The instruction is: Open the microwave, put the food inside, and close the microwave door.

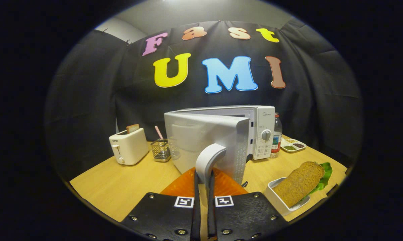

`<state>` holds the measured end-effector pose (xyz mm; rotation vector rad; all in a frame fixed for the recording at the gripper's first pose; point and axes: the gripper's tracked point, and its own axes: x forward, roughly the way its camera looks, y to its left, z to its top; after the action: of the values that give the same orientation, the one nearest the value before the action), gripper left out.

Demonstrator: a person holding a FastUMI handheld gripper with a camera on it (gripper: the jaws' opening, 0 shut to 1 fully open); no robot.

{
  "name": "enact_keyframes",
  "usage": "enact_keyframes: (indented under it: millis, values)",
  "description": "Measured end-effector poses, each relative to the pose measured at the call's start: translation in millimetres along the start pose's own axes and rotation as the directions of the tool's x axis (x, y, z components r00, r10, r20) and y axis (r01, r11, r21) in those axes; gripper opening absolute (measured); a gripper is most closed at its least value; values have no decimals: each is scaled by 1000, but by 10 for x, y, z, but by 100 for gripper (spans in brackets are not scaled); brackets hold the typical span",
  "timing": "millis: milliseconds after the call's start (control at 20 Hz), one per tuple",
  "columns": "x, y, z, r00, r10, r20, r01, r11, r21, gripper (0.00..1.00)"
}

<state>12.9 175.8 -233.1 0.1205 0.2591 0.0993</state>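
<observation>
A white microwave (pixel 260 134) stands at the middle of the wooden table (pixel 137 177). Its door (pixel 204 144) is swung out toward me, partly open. My gripper (pixel 204 182) is shut on the door's handle (pixel 208 159), a pale curved bar that rises from between the fingers. To the right of the fingers a slice of brown bread (pixel 298 182) leans in a small white dish (pixel 281 201), with a green lettuce leaf (pixel 323 175) behind it.
A white toaster (pixel 128 146) with a slice in it stands at the left. A wire basket (pixel 161 150) with a striped straw is beside it. A bottle (pixel 277 135) and a tray of spices (pixel 293 145) sit right of the microwave. An orange mat (pixel 184 184) lies under the fingers.
</observation>
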Motion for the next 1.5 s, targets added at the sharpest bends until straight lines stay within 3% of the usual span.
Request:
enact_keyframes:
  millis: [300, 850, 1050, 1100, 1200, 1350, 1500]
  values:
    - [-145, 690, -89, 998, 66, -19, -65, 996, 59, 8]
    - [-92, 1585, -155, 987, -141, 78, 147, 985, -85, 8]
    - [-62, 1696, -178, 981, -168, 101, 178, 980, -94, 9]
    - [-37, 1695, -197, 983, -159, 95, 168, 981, -99, 10]
    - [-66, 1616, -200, 985, -158, 75, 166, 980, -112, 36]
    - [-179, 1547, -211, 996, -93, 15, 94, 993, -68, 43]
    - [-455, 1545, -49, 999, -13, 32, 15, 998, -56, 48]
